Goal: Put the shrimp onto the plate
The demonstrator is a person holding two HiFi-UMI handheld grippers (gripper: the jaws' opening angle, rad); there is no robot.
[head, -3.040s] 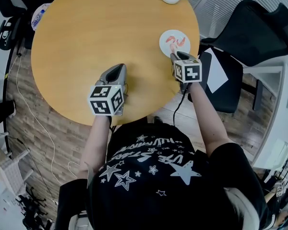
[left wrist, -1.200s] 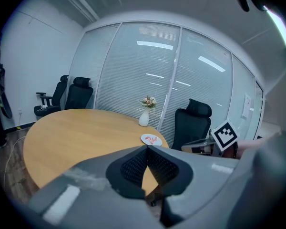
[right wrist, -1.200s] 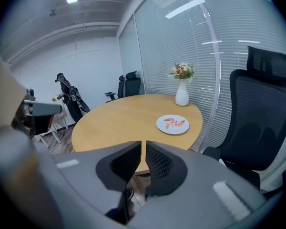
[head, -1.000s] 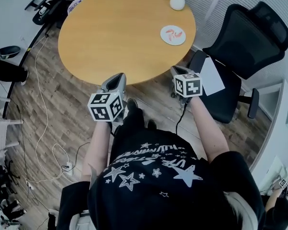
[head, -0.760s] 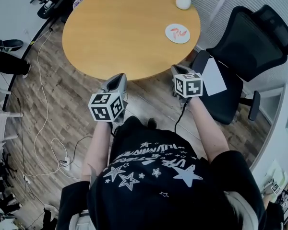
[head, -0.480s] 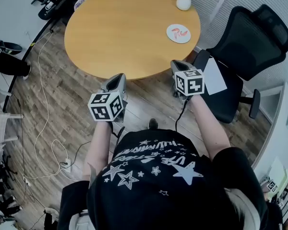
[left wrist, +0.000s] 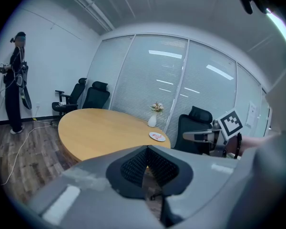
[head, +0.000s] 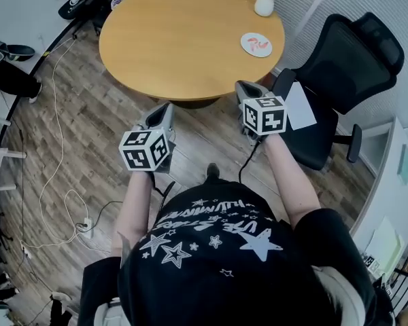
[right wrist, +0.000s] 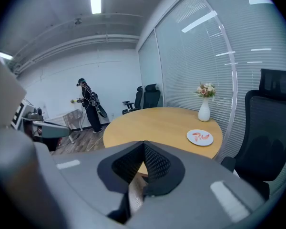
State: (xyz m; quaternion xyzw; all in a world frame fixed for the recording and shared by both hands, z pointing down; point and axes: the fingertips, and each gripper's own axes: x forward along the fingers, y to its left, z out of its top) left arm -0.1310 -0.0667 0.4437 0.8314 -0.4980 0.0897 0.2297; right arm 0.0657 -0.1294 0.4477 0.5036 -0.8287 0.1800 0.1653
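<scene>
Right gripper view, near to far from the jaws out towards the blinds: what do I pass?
right gripper → plate with the shrimp on it → white vase

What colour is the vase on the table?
White; the vase shows best in the right gripper view.

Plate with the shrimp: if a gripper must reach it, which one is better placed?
Right. The plate, shrimp on it, sits at the table's right edge, on the right gripper's side; the left gripper is farther across. Both have jaws shut and empty.
</scene>
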